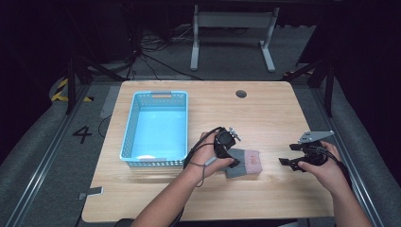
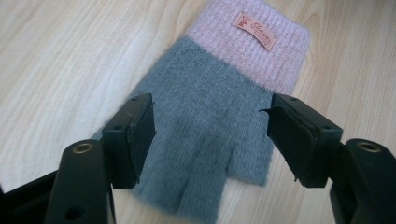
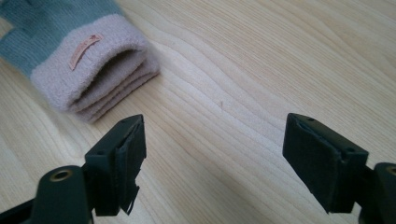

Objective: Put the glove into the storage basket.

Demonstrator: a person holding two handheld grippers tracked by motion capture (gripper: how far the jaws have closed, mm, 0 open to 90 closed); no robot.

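A grey knitted glove (image 1: pixel 246 163) with a pink cuff and a small sewn label lies flat on the wooden table (image 1: pixel 265 113), and seems to rest on a second glove. My left gripper (image 1: pixel 232 160) hangs over its grey finger end. In the left gripper view this gripper (image 2: pixel 210 121) is open, its jaws standing either side of the glove (image 2: pixel 210 88) without pressing it. My right gripper (image 1: pixel 285 162) is off to the right of the cuff. In the right gripper view it (image 3: pixel 215 140) stands open over bare wood, with the glove's cuff (image 3: pixel 93 65) at upper left.
A light blue plastic basket (image 1: pixel 160 94) stands on the left half of the table, with nothing inside it that I can see. A dark round cable hole (image 1: pixel 241 93) sits near the far edge. Bare wood stretches between the glove and the right gripper.
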